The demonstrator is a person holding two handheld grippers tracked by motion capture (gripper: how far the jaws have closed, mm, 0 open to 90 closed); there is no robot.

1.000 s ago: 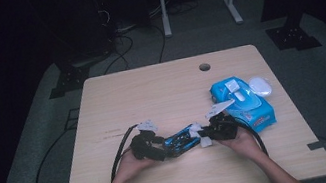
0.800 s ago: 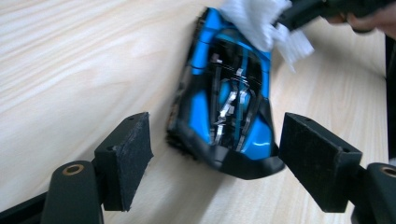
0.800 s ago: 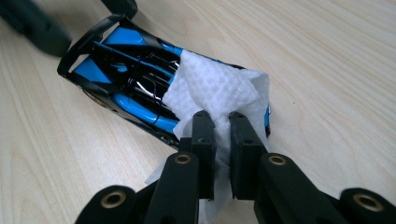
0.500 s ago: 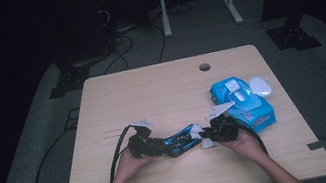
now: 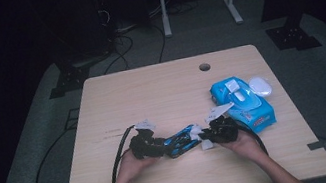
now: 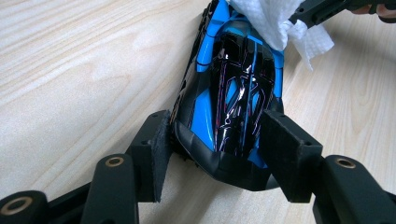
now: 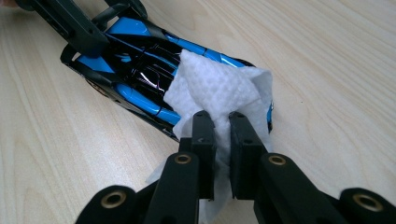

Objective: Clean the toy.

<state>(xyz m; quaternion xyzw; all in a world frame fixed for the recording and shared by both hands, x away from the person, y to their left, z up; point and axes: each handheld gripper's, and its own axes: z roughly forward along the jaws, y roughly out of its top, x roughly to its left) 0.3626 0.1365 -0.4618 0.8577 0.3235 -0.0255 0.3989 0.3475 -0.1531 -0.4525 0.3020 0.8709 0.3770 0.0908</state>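
A blue and black toy car (image 5: pixel 181 141) lies on the wooden table (image 5: pixel 161 92) near its front edge, between my two grippers. My left gripper (image 6: pixel 217 144) has just been closing on one end of the car (image 6: pixel 233 93), and both pads now touch its sides. My right gripper (image 7: pixel 222 121) is shut on a white wipe (image 7: pixel 210 88), which is draped over the other end of the car (image 7: pixel 135 60). From above, the left gripper (image 5: pixel 160 146) and the right gripper (image 5: pixel 207 137) point at each other along the car.
A blue pack of wipes (image 5: pixel 244 102) lies just right of the right hand, with a white oval object (image 5: pixel 260 85) beside it. A cable hole (image 5: pixel 204 67) sits near the table's far edge. Cables trail off the front left.
The left gripper's jaws have narrowed onto the toy car. Both hands and the car have stayed in place, and the wipe is still on the car.
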